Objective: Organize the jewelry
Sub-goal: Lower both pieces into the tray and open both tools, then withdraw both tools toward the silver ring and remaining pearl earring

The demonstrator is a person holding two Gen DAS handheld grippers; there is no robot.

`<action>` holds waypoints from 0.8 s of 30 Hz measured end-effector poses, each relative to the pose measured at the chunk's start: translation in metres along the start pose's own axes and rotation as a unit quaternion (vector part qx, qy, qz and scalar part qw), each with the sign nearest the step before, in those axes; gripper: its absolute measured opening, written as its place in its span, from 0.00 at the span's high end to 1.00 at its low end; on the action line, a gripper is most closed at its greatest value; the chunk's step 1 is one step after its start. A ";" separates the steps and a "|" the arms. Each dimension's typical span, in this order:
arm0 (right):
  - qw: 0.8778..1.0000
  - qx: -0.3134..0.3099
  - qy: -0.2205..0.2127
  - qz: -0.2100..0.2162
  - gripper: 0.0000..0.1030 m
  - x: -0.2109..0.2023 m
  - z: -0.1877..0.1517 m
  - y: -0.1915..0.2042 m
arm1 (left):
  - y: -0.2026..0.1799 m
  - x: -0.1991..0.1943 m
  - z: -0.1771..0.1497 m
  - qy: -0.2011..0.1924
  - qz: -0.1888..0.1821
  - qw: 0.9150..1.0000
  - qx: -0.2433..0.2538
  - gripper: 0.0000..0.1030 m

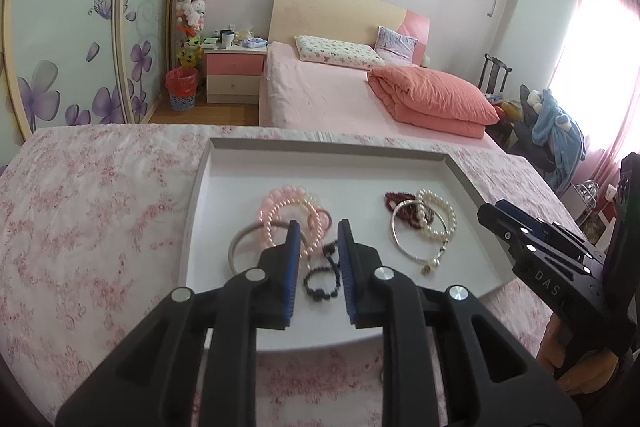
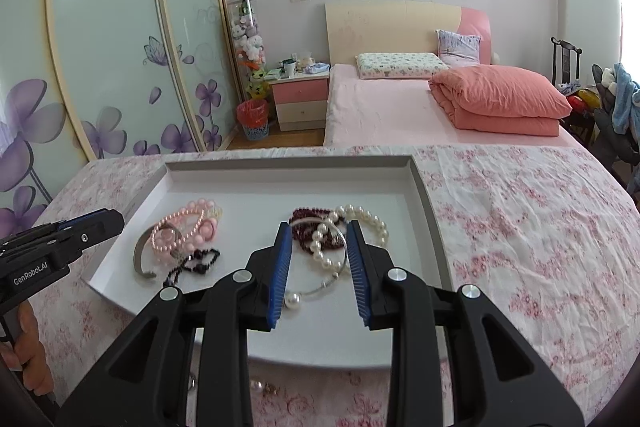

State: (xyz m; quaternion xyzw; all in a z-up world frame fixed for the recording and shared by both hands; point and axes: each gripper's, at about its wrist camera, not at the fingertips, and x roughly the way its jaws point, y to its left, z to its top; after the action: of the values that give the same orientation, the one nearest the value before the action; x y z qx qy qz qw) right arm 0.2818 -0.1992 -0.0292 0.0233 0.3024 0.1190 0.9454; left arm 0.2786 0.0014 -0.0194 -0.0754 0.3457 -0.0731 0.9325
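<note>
Tray: shallow white rectangular tray (image 2: 416, 183) on pink floral cloth (image 2: 540, 227).
L gripper (image 1: 318, 227): jaws slightly apart, empty, above black bead bracelet (image 1: 320, 281).
R gripper (image 2: 316, 231): jaws part-open, nothing gripped, over thin silver bangle (image 2: 320, 289) w/ white pearl strand (image 2: 370, 219).

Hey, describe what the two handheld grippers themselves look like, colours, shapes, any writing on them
Both are black plastic tools with two angular fingers lined by ribbed blue pads and round silver pivot bolts. The left gripper reads "GenRobot.AI" in white on its side, seen from the right wrist view. The right gripper shows "DAS" lettering and small silver screws, seen from the left wrist view. No cables or sleeves are visible.
</note>
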 end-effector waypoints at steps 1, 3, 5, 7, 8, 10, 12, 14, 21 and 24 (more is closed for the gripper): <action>1.000 -0.002 0.002 0.000 0.71 -0.002 -0.003 0.000 | 0.000 -0.001 -0.003 0.001 -0.001 1.000 0.001 0.76; 1.000 -0.005 0.006 0.002 0.71 -0.006 -0.008 -0.001 | -0.002 -0.003 -0.009 0.004 -0.003 1.000 0.005 0.76; 1.000 -0.008 0.010 0.003 0.71 -0.012 -0.015 0.000 | -0.006 -0.005 -0.016 0.008 -0.006 1.000 0.010 0.76; 1.000 -0.009 0.017 0.005 0.71 -0.018 -0.024 -0.001 | -0.008 -0.008 -0.024 0.014 -0.009 1.000 0.016 0.76; 1.000 -0.009 0.022 0.007 0.71 -0.021 -0.028 -0.001 | -0.010 -0.010 -0.028 0.016 -0.011 1.000 0.017 0.75; 0.999 -0.011 0.031 0.009 0.71 -0.028 -0.037 -0.002 | -0.012 -0.014 -0.037 0.022 -0.015 0.999 0.019 0.74; 0.999 -0.016 0.041 0.009 0.71 -0.033 -0.045 0.000 | -0.014 -0.017 -0.045 0.026 -0.019 0.999 0.021 0.71; 0.998 -0.016 0.052 0.012 0.71 -0.039 -0.055 0.000 | -0.017 -0.020 -0.053 0.031 -0.022 0.999 0.025 0.71; 0.997 0.008 0.070 0.003 0.71 -0.051 -0.073 -0.012 | -0.034 -0.018 -0.074 0.053 -0.030 0.997 0.046 0.70; 0.997 0.018 0.076 0.000 0.71 -0.055 -0.078 -0.017 | -0.041 -0.013 -0.079 0.062 -0.031 0.996 0.055 0.68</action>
State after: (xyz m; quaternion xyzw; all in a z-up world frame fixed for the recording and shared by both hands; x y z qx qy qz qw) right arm 0.1966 -0.2310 -0.0638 0.0311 0.3754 0.1152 0.9191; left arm 0.2131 -0.0433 -0.0626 -0.0296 0.3959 -0.1253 0.9092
